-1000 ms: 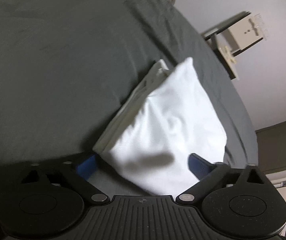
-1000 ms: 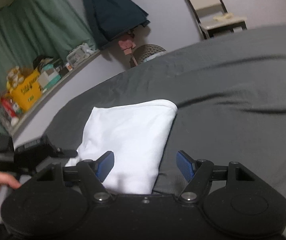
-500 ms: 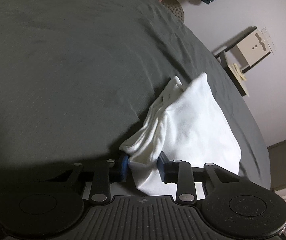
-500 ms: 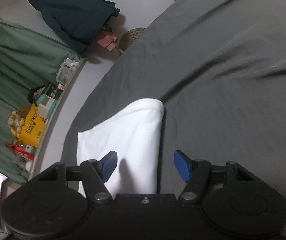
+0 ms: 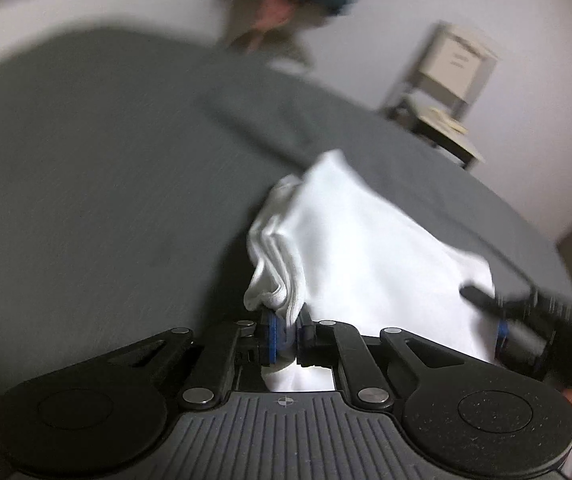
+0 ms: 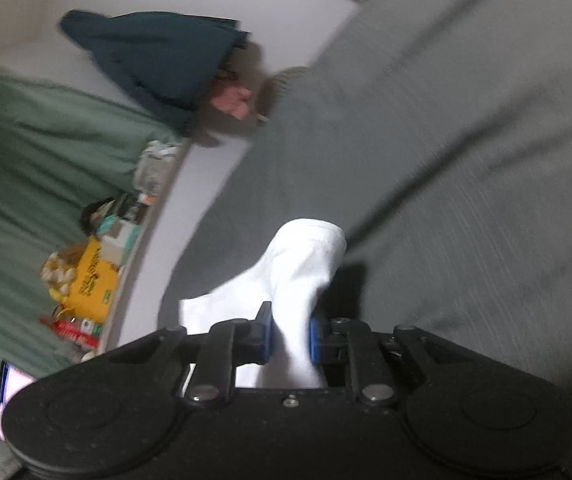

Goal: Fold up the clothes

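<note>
Both tools pinching the white garment on the bed

The folded white garment (image 5: 365,248) lies on my grey bed (image 5: 106,184). My left tool (image 5: 286,334) is clamped shut on its layered corner; my right tool (image 6: 289,334) is closing, its pads pressing a bunched edge of the cloth.

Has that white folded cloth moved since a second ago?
Yes. The white cloth, flat on the grey bedsheet before, is now bunched and raised off it, pinched by the left gripper and right gripper.
</note>
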Demonstrator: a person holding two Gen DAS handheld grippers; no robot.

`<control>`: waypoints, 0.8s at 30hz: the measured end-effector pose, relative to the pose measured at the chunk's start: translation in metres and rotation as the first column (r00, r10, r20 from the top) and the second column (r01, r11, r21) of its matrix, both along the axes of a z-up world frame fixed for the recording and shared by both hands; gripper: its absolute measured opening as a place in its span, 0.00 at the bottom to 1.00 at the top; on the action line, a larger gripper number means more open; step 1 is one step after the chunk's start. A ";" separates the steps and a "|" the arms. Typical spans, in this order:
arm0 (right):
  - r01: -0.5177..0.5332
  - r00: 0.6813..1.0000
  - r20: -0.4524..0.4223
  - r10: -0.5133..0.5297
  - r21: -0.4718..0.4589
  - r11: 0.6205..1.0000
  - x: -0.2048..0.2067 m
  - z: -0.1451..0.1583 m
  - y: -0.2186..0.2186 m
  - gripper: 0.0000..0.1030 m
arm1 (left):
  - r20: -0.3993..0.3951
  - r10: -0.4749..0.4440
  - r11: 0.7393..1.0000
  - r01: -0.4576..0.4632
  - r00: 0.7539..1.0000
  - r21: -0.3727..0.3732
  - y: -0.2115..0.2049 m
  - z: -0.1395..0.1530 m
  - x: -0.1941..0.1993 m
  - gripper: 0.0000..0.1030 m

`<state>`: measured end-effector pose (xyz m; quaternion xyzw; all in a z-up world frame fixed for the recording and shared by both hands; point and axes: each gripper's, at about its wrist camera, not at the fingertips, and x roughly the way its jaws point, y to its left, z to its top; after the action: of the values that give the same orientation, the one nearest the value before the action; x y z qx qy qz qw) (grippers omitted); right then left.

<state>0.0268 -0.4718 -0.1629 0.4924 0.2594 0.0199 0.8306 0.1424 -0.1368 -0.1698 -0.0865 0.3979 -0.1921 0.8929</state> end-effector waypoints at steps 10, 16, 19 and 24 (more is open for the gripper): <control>0.056 0.998 -0.019 -0.061 -0.204 0.977 -0.032 0.090 -0.135 0.16 | 0.179 -0.194 0.970 0.215 0.964 -0.109 -0.147 0.032 -0.039 0.07; 0.138 0.976 -0.123 -0.180 -0.291 0.947 -0.033 0.089 -0.236 0.16 | 0.138 -0.222 0.957 0.243 0.965 -0.161 -0.262 0.011 -0.040 0.07; 0.185 0.957 -0.174 -0.232 -0.250 0.950 -0.029 0.060 -0.270 0.16 | 0.128 -0.223 0.962 0.240 0.966 -0.133 -0.294 0.001 -0.046 0.07; 0.209 0.930 -0.248 -0.272 -0.253 0.945 -0.026 0.014 -0.283 0.22 | 0.058 -0.170 0.981 0.174 0.984 -0.084 -0.315 -0.019 -0.052 0.08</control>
<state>0.0009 -0.7546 -0.1493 0.4226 0.3120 -0.1813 0.8314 0.0903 -0.4513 -0.1885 -0.0864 0.3725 -0.2882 0.8779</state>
